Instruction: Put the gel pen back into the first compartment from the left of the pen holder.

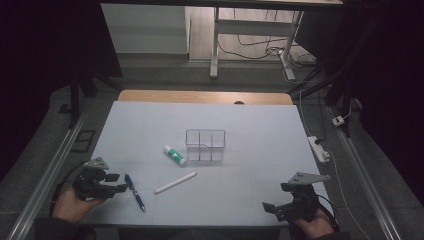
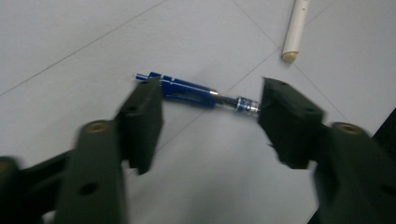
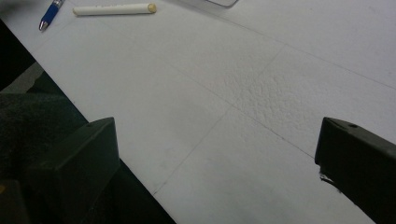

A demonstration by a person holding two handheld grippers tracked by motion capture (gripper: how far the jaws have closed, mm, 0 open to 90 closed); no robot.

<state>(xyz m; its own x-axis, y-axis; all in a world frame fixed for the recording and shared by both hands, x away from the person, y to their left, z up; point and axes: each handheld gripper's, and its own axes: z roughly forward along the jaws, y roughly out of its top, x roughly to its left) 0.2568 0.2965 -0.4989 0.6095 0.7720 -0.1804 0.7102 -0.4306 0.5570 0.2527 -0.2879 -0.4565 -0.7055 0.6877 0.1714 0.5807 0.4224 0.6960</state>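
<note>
The white foam-board table top carried everything, the largest item on it being a clear plastic four-compartment organiser box near the centre. At about eight o'clock from that box lay a white glue stick with a green label, and farther out on the same bearing a slim white cylindrical marker, its long axis running from two o'clock to eight o'clock in the high view.

The blue click pen with a silver tip section lay flat near the front left of the table, its long axis running from eleven o'clock to five o'clock in the high view, clip end far, tip near. The white marker sat just to its three o'clock, apart from it.

The left gripper straddled the pen lengthwise, its jaws half spread and not visibly pinching it. The right gripper, at the front right, well apart from the pen, held its jaws spread wide over bare board.
</note>
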